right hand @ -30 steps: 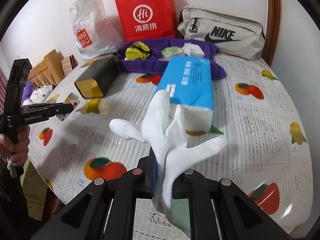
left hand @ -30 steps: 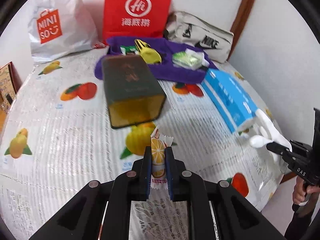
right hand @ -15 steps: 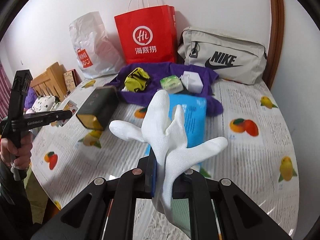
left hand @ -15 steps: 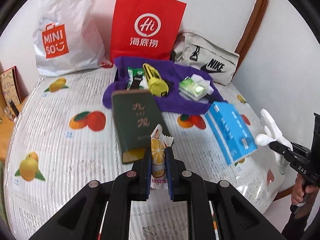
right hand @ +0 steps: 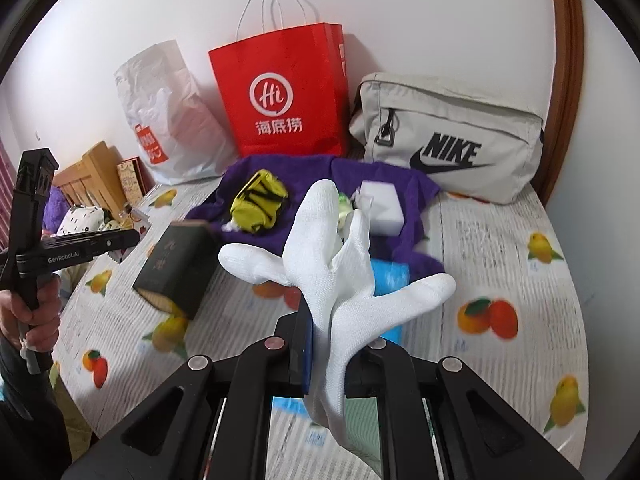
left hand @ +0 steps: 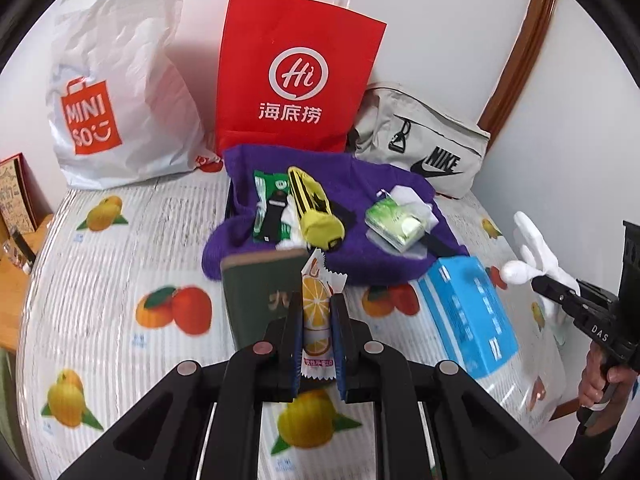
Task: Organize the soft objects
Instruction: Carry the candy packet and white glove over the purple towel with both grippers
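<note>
Left gripper (left hand: 316, 318) was pinching an orange-slice sachet (left hand: 315, 312), held above the dark green box (left hand: 260, 300). Right gripper (right hand: 328, 350) was clamped on a white glove (right hand: 332, 272), raised over the fruit-print tablecloth (right hand: 500, 264). Purple cloth (left hand: 360, 184) carried a yellow pouch (left hand: 318, 216) and what looked like tissue packs.

Both wrist cams — high, facing purple cloth (left hand: 384, 184) (right hand: 348, 168).

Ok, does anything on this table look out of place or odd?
Mostly the dark green box: it lies tipped on its side, askew beside the purple cloth where the soft things are gathered. The blue tissue pack also lies off the cloth.
</note>
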Motion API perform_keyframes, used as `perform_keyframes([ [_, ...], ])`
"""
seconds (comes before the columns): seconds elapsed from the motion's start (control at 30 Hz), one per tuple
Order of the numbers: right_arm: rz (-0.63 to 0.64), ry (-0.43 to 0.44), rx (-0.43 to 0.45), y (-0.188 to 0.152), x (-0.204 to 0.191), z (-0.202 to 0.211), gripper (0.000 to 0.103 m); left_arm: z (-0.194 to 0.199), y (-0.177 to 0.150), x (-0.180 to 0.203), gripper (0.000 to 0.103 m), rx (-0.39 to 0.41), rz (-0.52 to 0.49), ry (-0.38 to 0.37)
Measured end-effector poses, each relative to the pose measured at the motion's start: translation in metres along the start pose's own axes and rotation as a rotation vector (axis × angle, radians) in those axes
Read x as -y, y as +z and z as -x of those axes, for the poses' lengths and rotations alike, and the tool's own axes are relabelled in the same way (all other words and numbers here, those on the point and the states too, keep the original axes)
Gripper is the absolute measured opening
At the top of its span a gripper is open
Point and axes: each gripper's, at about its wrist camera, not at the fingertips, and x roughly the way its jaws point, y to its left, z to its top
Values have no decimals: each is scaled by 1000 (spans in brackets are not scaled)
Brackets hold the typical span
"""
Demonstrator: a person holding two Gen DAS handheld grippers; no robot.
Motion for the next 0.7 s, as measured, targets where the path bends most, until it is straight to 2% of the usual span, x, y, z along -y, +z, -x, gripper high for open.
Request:
perform_keyframes([
  [0.33, 4, 9, -51, 52, 16, -66, 10, -39, 56, -5, 13, -19, -10, 27],
  [0.57, 23, 2, -95, 83, 23, -111, 10, -82, 88, -18, 13, -49, 8, 54],
  [0.7, 29, 9, -123, 97, 25, -132, 10, -109, 100, -25, 13, -83, 26, 39],
])
